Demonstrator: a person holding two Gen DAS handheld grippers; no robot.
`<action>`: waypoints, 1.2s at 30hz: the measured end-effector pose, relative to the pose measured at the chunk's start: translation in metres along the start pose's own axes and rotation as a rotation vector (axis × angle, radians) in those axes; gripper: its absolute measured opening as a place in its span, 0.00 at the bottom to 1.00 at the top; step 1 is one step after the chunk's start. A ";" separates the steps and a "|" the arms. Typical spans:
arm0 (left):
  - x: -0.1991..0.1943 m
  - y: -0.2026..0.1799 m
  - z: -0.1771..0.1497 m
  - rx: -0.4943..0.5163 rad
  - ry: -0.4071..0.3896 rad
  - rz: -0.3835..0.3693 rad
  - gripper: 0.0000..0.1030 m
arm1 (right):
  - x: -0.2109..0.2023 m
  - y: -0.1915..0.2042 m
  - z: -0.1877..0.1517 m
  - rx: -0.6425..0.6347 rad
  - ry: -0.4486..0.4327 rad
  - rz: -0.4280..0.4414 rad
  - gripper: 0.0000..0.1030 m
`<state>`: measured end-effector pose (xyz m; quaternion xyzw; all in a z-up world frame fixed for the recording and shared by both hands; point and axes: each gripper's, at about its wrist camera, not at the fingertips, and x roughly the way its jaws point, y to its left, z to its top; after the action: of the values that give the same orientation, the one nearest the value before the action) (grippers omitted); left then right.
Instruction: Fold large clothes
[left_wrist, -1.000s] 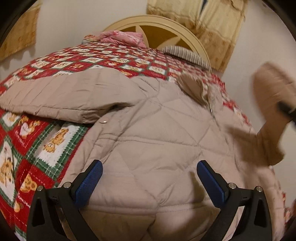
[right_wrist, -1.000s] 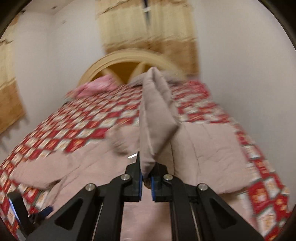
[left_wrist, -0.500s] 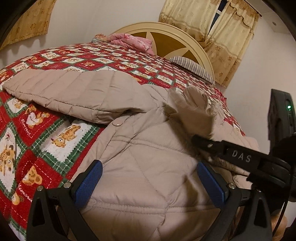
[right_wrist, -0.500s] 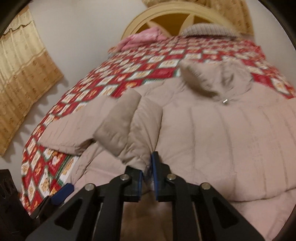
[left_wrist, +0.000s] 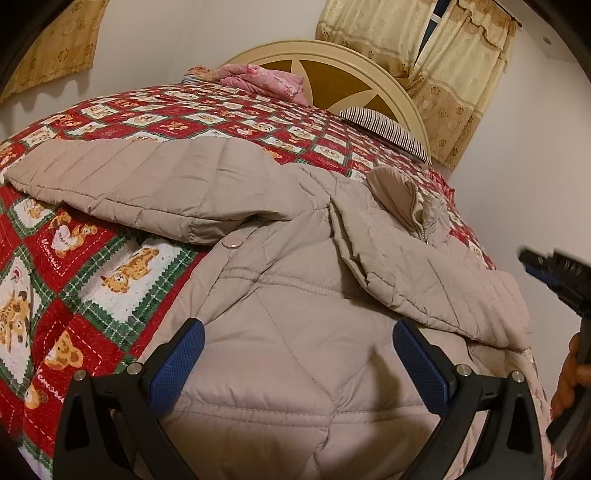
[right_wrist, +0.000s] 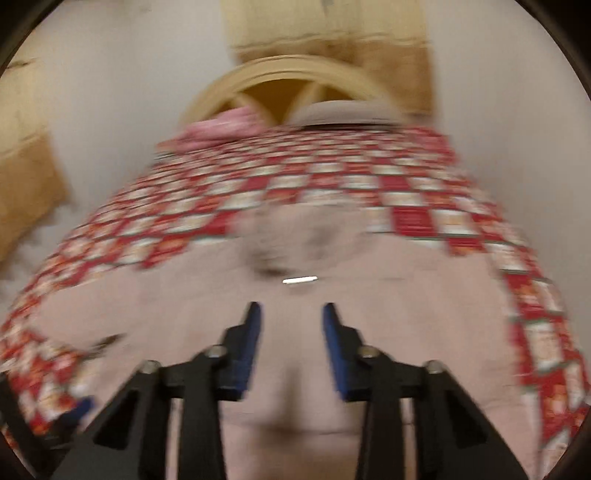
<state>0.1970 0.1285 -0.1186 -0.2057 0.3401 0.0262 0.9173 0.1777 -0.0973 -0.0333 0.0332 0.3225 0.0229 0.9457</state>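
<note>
Beige quilted fabric covers most of the near part of the bed: a padded jacket (left_wrist: 295, 332) lies flat on the red patchwork bedspread (left_wrist: 74, 266), its diamond stitching plain across the body. One sleeve (left_wrist: 147, 184) stretches out toward the bed's left edge, while the other sleeve (left_wrist: 424, 280) lies folded across the chest, its cuff near the jacket's right edge. The collar (left_wrist: 402, 195) points toward the headboard (left_wrist: 332, 62), with a snap button (left_wrist: 232, 242) showing under the outstretched sleeve. The left gripper (left_wrist: 297, 365) hovers over the hem with its jaws wide apart, gripping nothing. The right gripper (right_wrist: 291, 332), blurred in its own view, is opening its jaws above the jacket, with nothing between them.
</note>
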 end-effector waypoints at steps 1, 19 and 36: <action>0.001 -0.001 0.000 0.004 0.003 0.005 0.99 | 0.003 -0.022 -0.001 0.028 0.001 -0.084 0.27; 0.015 -0.022 -0.005 0.209 0.150 0.114 0.99 | 0.047 -0.129 -0.062 0.291 0.117 -0.238 0.40; -0.053 0.257 0.116 -0.500 -0.157 0.412 0.99 | 0.037 -0.135 -0.070 0.314 0.031 -0.168 0.96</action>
<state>0.1792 0.4145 -0.0983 -0.3487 0.2857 0.3097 0.8372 0.1671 -0.2257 -0.1213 0.1531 0.3383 -0.1061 0.9224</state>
